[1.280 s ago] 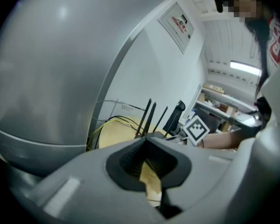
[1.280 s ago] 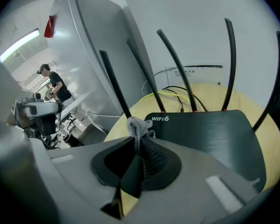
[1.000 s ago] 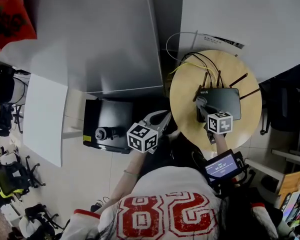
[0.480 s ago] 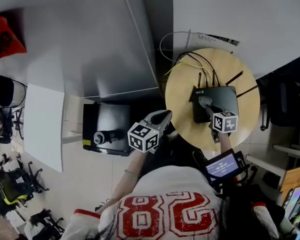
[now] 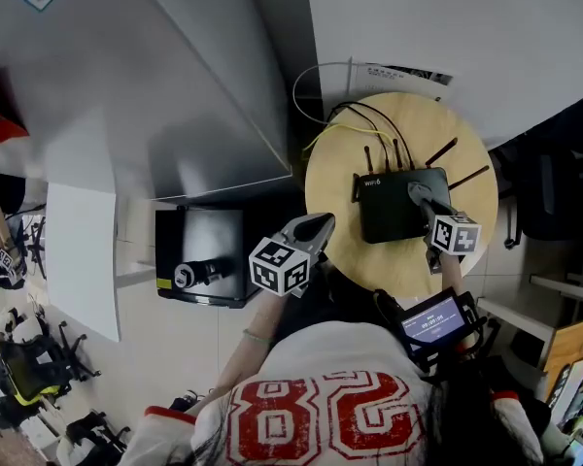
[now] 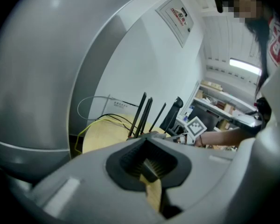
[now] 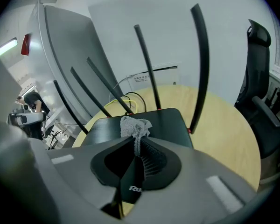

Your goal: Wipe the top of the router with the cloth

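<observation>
**Item 1. Router (image 5: 398, 202).** Black and flat. It lies at the middle of the round wooden table (image 5: 335, 197), and its antennas (image 7: 199, 64) stand up along its 12 o'clock edge. Its cables (image 5: 342, 129) run off toward 11 o'clock. We judge that the flat position leaves the whole top open to a sweep from the near side, clear of the antennas.

**Item 2. Cloth (image 7: 134, 126).** A small grey wad. Only a tuft of it shows beyond the jaw tips, and that tuft rests on the router's top toward its 3 o'clock end. We judge that so short a hold makes the tuft stiff enough to press and drag, where a longer piece would flop.

**Item 3. Right gripper (image 7: 137, 155).** Its jaws are clamped on the cloth. It reaches in from 5 o'clock, low over the router, so the tuft and not the jaws meets the surface. The wiping step looks to be under way. We cannot tell how much of the top is done.

**Item 4. Left gripper (image 5: 319, 226).** Its jaws are together with nothing between them. It hangs off the table's 8 o'clock edge, well apart from the router. We take this for a parked position, out of the wiping path.

**Item 5. Black case (image 5: 199, 255).** It sits on the floor at 9 o'clock from the table, with a small round thing on top. It plays no part in the task.
</observation>
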{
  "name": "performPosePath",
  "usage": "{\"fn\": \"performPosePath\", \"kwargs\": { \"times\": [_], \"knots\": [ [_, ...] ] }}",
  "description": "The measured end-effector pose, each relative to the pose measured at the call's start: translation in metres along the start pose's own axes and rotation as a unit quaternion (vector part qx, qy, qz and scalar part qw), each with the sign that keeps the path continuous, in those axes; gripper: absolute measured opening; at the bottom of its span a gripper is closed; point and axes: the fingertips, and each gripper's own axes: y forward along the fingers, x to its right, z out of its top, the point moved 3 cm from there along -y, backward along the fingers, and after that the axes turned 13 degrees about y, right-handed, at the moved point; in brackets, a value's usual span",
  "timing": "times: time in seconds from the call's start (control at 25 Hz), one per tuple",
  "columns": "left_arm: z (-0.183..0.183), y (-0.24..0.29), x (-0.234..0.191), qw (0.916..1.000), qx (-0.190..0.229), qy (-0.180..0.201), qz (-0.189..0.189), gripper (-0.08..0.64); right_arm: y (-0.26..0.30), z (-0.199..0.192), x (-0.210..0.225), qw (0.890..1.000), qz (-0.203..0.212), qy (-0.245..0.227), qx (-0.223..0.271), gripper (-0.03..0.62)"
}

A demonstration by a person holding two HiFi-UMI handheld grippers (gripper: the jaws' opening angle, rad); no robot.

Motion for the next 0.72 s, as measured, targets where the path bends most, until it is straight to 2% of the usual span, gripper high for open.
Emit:
{"fn": "performPosePath", "kwargs": {
  "times": [0.4, 0.72],
  "knots": [
    [0.007, 0.028, 0.014, 0.9999, -0.01, 0.006, -0.012, 0.002, -0.021, 0.022, 0.056, 0.999, -0.036, 0.029, 0.028, 0.038],
    [0.007, 0.036, 0.022, 0.9996, -0.017, 0.011, -0.02, 0.002, -0.025, 0.022, 0.058, 0.998, -0.036, 0.033, 0.038, 0.038]
  ]
}}
